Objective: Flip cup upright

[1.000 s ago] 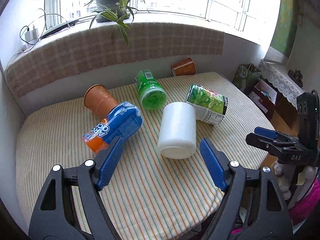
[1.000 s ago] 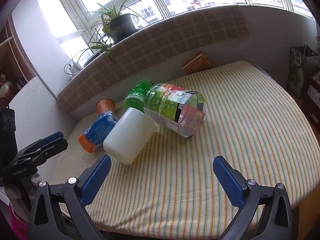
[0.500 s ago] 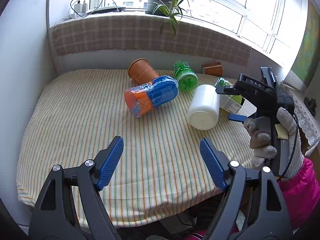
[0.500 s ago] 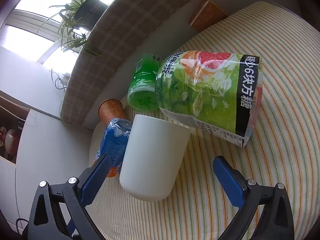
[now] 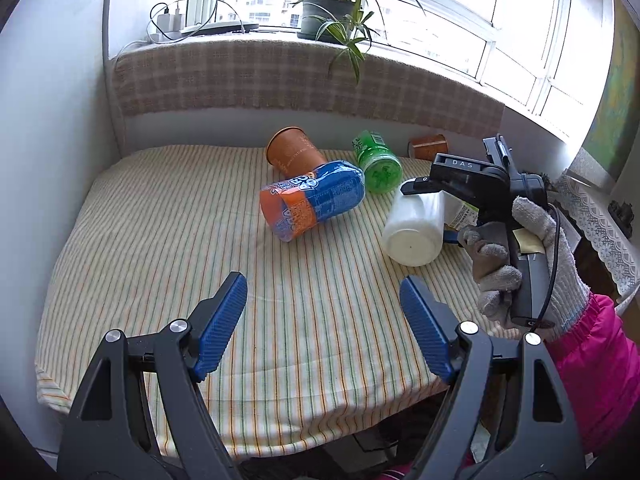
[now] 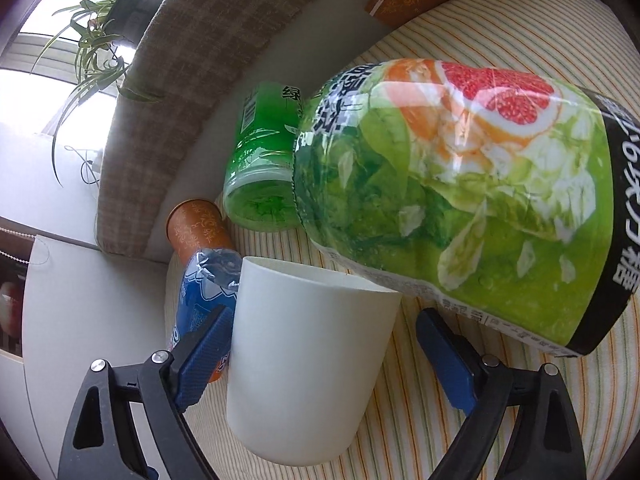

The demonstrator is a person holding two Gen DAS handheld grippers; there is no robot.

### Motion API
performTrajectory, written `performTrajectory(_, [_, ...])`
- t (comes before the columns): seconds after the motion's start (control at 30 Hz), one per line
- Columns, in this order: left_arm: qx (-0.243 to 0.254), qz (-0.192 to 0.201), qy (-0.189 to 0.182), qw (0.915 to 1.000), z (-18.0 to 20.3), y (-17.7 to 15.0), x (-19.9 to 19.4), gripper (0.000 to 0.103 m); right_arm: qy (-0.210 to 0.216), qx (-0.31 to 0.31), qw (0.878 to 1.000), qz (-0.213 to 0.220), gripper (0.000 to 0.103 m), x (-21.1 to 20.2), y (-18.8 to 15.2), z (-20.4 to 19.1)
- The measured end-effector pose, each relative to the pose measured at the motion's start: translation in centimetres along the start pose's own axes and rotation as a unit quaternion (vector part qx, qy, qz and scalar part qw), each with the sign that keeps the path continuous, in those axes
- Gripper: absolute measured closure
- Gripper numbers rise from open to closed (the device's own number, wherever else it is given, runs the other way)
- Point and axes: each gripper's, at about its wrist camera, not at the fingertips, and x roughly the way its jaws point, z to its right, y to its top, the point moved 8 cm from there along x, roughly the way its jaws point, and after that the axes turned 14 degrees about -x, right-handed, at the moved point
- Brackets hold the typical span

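Observation:
A white cup [image 5: 414, 226] lies on its side on the striped table, its base toward the left wrist camera. In the right wrist view the cup [image 6: 308, 364] fills the space between the blue pads. My right gripper [image 6: 324, 356] is open and straddles the cup; its left pad [image 6: 204, 356] is close to the cup wall, the right pad [image 6: 448, 360] stands apart. It also shows in the left wrist view [image 5: 432, 208], held by a gloved hand. My left gripper [image 5: 324, 324] is open and empty above the table's near edge.
A blue-orange cup [image 5: 312, 204], a green cup [image 5: 378, 162] and two brown paper cups [image 5: 294, 154] [image 5: 430, 146] lie on the table [image 5: 160, 240]. A green label cup [image 6: 460, 200] lies against the white cup's rim. A padded ledge with a plant runs behind.
My right gripper has moved forward around the white cup. My left gripper has drawn slightly back and stayed open.

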Motion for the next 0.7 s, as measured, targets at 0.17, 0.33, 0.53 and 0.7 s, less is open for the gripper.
performTrajectory(0.17, [-0.004,0.000,-0.001,1.0000,-0.2,0.0,0.0,0.022,0.014,-0.013,1.000,-0.009,0.023,0.4,-0.1,-1.2])
performTrajectory(0.33, [-0.007,0.000,-0.008,0.9999,0.1,0.0,0.0,0.022,-0.023,-0.132,0.990,0.039,0.023,-1.1,-0.1,-4.1])
performTrajectory(0.53, [-0.005,-0.005,-0.016,0.9998,0.8,-0.1,0.1,0.022,-0.114,-0.322,0.934,0.110,0.024,-2.2,-1.1,-7.9])
performTrajectory(0.7, [-0.001,-0.005,-0.020,0.9998,1.3,-0.2,0.1,0.022,-0.143,-0.428,0.883,0.128,0.024,-2.0,-3.2,-10.0])
